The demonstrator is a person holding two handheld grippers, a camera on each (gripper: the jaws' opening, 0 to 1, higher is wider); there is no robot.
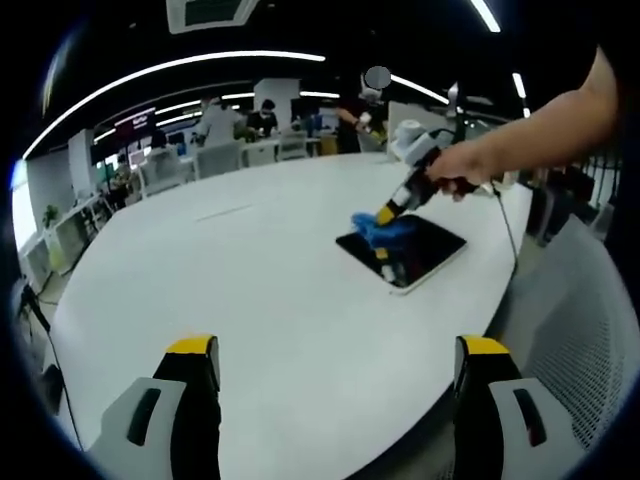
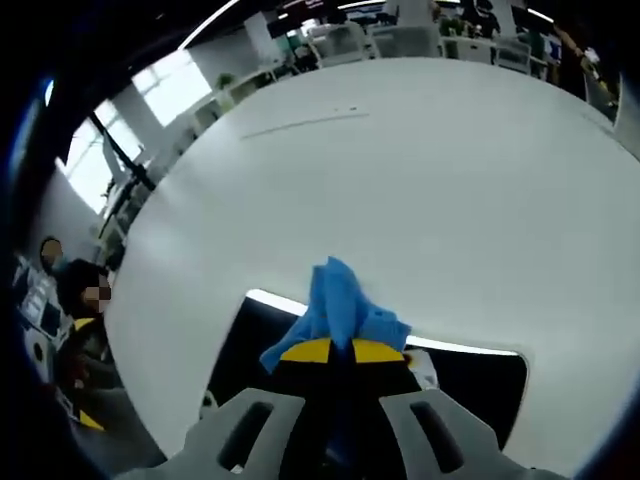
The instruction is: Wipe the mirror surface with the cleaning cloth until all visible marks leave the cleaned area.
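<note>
A flat dark mirror [image 1: 405, 250] with a pale rim lies on the white table [image 1: 250, 270], right of centre. My right gripper [image 1: 385, 215], held by a person's hand [image 1: 465, 168], presses a blue cloth [image 1: 382, 228] onto the mirror's far left corner. In the right gripper view the yellow-tipped jaws [image 2: 342, 350] stand shut on the blue cloth [image 2: 338, 305], with the dark mirror [image 2: 470, 385] beneath them. My left gripper [image 1: 340, 360] hovers open near the table's front edge, nothing between its fingers [image 1: 192, 352].
The oval table's right edge [image 1: 505, 290] runs close beside the mirror. A cable [image 1: 508, 225] trails from the right gripper over that edge. Chairs [image 1: 220, 158] and people stand at the far side. A grey chair back [image 1: 585, 340] sits at the right.
</note>
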